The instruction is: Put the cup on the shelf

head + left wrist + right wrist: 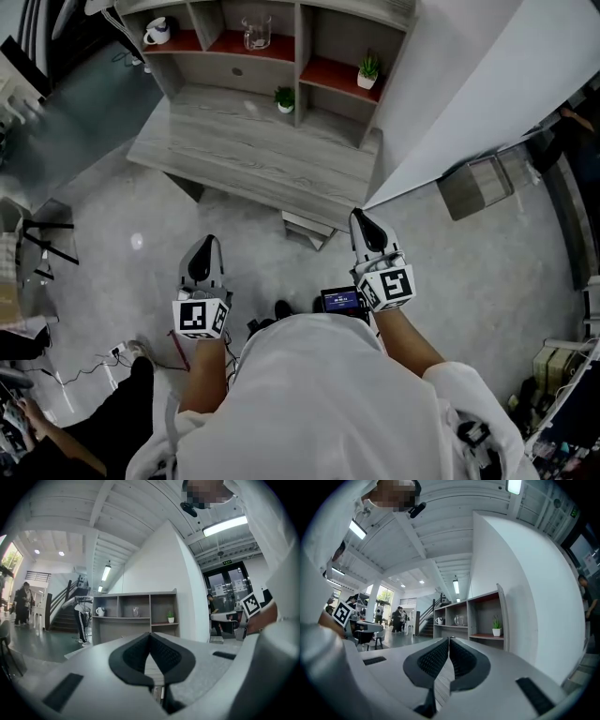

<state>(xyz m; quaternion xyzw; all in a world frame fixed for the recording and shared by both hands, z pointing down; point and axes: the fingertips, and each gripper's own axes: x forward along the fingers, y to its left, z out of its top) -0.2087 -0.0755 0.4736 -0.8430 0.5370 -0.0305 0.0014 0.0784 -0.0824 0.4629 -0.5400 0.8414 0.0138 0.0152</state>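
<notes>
A grey wooden shelf unit (298, 37) rises from the back of a desk (253, 155) ahead of me. A white cup (157, 31) sits in its top left compartment and a glass cup (256, 33) in the one beside it. The left gripper view shows the same white cup (100, 611) and glass cup (135, 612), and so does the right gripper view: white cup (439, 620), glass cup (460, 620). My left gripper (208, 242) and right gripper (359, 217) hang over the floor short of the desk. Both are shut and hold nothing, with the left gripper (150, 634) and right gripper (448, 640) aimed at the shelf.
Two small potted plants stand on the unit, one (368, 70) in the right compartment and one (284, 99) on the desk top. A white wall panel (469, 84) runs along the right. A seated person (56, 441) and floor cables (103, 361) are at lower left.
</notes>
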